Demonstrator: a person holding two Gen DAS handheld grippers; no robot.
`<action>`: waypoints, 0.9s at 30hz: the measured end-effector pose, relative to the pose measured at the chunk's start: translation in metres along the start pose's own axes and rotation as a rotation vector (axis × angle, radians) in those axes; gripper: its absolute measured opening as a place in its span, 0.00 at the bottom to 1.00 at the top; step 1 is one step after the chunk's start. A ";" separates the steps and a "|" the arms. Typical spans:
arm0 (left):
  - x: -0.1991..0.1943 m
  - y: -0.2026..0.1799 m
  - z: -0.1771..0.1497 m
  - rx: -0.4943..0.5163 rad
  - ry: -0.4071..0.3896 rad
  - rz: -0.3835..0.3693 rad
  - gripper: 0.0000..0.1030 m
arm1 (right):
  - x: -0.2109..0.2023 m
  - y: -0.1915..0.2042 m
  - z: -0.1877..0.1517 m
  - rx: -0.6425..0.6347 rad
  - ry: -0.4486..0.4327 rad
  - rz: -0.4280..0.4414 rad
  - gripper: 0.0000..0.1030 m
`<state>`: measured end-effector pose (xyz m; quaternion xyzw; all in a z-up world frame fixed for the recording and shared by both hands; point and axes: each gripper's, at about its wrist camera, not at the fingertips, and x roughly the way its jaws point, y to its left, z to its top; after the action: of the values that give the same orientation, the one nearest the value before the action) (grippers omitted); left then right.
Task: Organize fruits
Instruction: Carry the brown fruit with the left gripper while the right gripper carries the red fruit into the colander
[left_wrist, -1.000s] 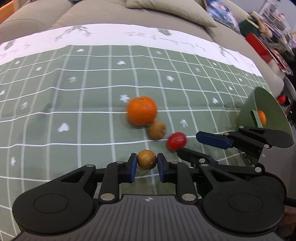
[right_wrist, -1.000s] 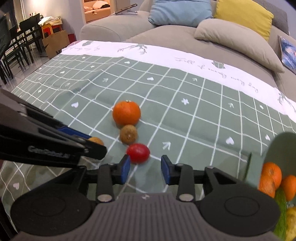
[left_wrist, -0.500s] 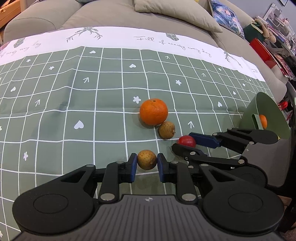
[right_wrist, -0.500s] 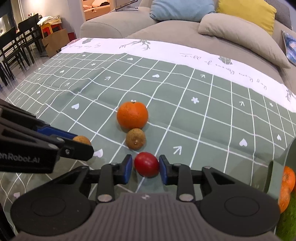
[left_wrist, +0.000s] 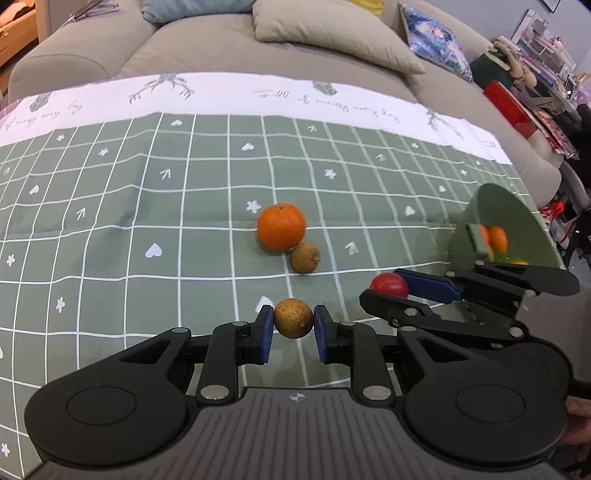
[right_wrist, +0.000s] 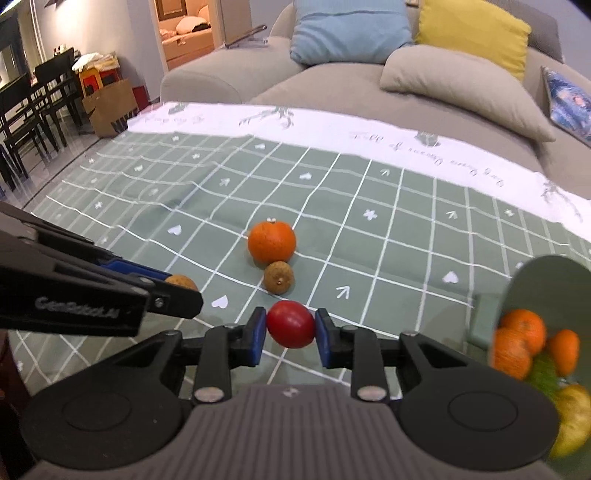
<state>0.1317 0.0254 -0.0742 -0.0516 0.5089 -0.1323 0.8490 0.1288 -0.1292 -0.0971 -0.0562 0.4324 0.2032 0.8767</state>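
Red fruit (right_wrist: 290, 324) now pinched in right gripper (right_wrist: 290, 332), off cloth (right_wrist: 388, 236); brown fruit (left_wrist: 293, 318) still clamped in left gripper (left_wrist: 293, 330).

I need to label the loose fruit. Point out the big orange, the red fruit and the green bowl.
big orange (left_wrist: 281, 226), left wrist view, middle of its peel.
red fruit (right_wrist: 290, 329), right wrist view, centre, between the right gripper's fingers.
green bowl (left_wrist: 491, 206), left wrist view, bare inner wall.

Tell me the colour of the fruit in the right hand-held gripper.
Red fruit, clearest in the right wrist view.
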 end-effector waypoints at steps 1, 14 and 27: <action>-0.004 -0.003 0.000 0.003 -0.008 -0.004 0.25 | -0.008 0.000 -0.001 -0.001 -0.009 -0.003 0.23; -0.034 -0.063 -0.010 0.096 -0.047 -0.064 0.25 | -0.094 -0.014 -0.037 0.048 -0.060 -0.057 0.23; -0.028 -0.145 -0.007 0.257 -0.022 -0.183 0.25 | -0.148 -0.080 -0.073 0.191 -0.060 -0.161 0.24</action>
<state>0.0885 -0.1058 -0.0217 0.0099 0.4716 -0.2727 0.8385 0.0266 -0.2675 -0.0328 -0.0008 0.4172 0.0915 0.9042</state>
